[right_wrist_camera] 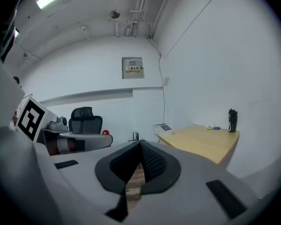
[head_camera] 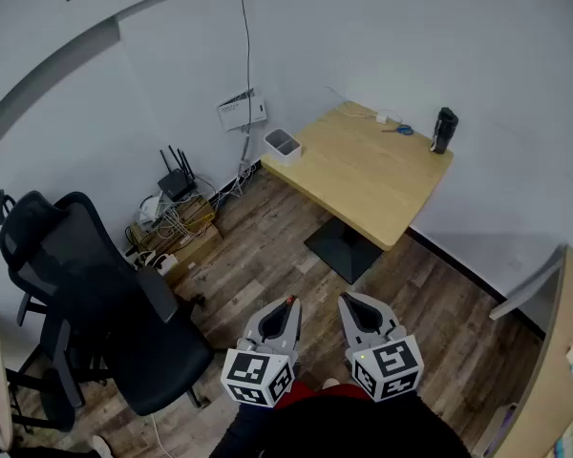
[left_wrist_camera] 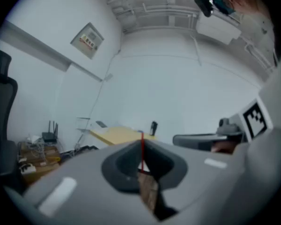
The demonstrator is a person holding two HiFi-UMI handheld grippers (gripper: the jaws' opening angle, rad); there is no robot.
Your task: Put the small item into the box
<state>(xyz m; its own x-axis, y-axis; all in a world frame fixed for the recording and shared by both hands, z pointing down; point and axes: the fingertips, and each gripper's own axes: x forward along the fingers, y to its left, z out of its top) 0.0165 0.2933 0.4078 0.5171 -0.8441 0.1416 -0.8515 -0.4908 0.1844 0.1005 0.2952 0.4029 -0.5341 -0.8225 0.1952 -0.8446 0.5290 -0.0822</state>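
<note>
White-walled room with wood floor, wooden table [head_camera: 363, 175] well ahead, small blue item [head_camera: 402, 130] on its far edge near black bottle [head_camera: 443, 130], white box [head_camera: 281, 144] at table's left corner, left gripper [head_camera: 287, 302] and right gripper [head_camera: 348, 301] low by the body, both closed tip to tip, nothing held.

box [head_camera: 281, 144]: white, open-topped, upright | small item [head_camera: 402, 130]: blue, well apart

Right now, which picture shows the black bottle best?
The head view: the black bottle stands clear on the table's corner. The right gripper view shows it smaller, the left gripper view tiny and blurred.
</note>
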